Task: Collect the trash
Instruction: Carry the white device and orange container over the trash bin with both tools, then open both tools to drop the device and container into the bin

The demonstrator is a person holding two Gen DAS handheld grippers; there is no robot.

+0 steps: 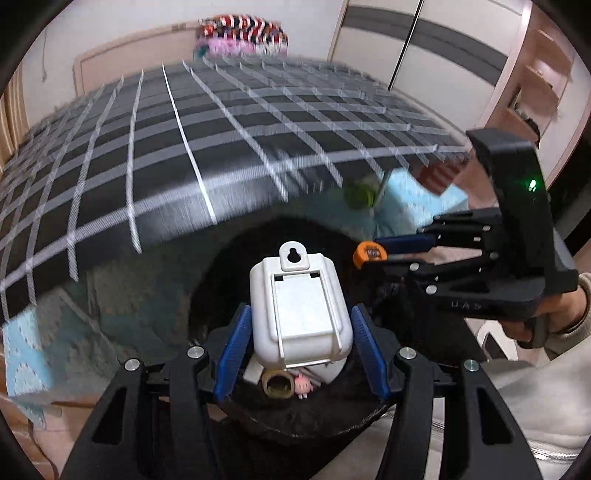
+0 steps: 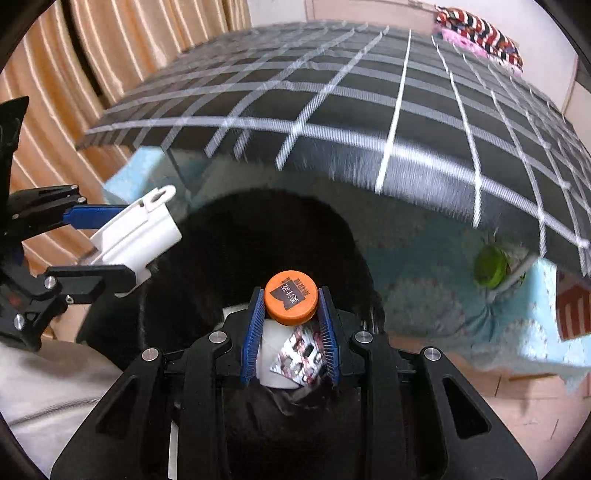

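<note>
Trash is held in both tools, above the dark open mouth of a black bag point(image 1: 236, 266) that sits by the foot edge of the bed point(image 1: 221, 140). A white plastic box point(image 1: 300, 314) with a small hanging tab on top is gripped between the blue pads of the left tool point(image 1: 301, 350), and the same box point(image 2: 138, 240) is seen at the left edge of the right wrist view, pinched from two sides. An orange bottle cap point(image 2: 291, 297) with dark print on it is squeezed between the ribbed blue pads of the right tool point(image 2: 291, 325). In the left wrist view the cap point(image 1: 370, 254) is seen small, at the tip of the right tool point(image 1: 384, 254), which is held by a hand point(image 1: 546, 317) in a light sleeve.

Other bits of trash are seen down in the bag — a brown cardboard ring point(image 1: 277, 384), a tiny pink toy point(image 1: 303, 384) just beside it, and a shiny pill sheet point(image 2: 301, 356) lying on something white.

A dark blanket with white grid lines is spread over the bed, and a light blue sheet point(image 2: 443, 288) hangs down under it at the foot edge. A green round thing point(image 2: 491, 266) is seen there against the blue sheet, too blurred to be named. Striped and pink bedding point(image 1: 243, 35) is piled at the far edge of the bed. Tan curtains point(image 2: 110, 55) hang on the left of the right wrist view.
</note>
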